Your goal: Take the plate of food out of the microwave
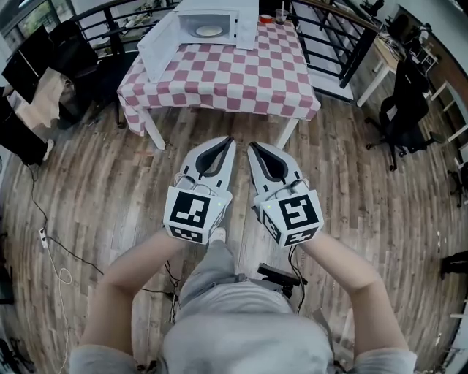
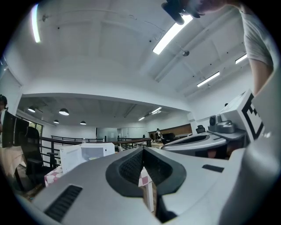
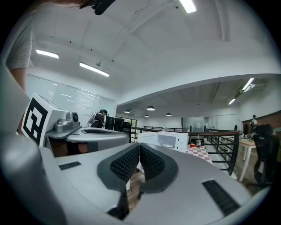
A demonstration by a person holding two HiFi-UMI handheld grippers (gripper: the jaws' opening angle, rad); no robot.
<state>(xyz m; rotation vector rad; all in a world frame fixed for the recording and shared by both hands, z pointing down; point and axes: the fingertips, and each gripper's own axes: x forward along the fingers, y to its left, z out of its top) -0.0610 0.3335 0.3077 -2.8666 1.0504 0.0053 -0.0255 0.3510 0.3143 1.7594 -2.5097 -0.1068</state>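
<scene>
A white microwave (image 1: 212, 23) stands with its door (image 1: 159, 45) swung open at the far end of a table with a red-and-white checked cloth (image 1: 227, 77). Inside it lies a plate of food (image 1: 208, 31). My left gripper (image 1: 229, 139) and right gripper (image 1: 250, 145) are side by side over the wooden floor, well short of the table, both shut and empty. The left gripper view shows the microwave (image 2: 88, 154) far off beyond the closed jaw tips (image 2: 142, 150). In the right gripper view the microwave (image 3: 172, 140) and its plate (image 3: 168, 145) appear past the shut gripper (image 3: 139, 144).
A red bowl (image 1: 265, 19) and a glass (image 1: 281, 14) stand on the table beside the microwave. Black railings (image 1: 329, 44) run behind and to the right of the table. Black office chairs (image 1: 404, 109) stand at the right, dark chairs (image 1: 51, 66) at the left. A cable (image 1: 55, 252) trails across the floor.
</scene>
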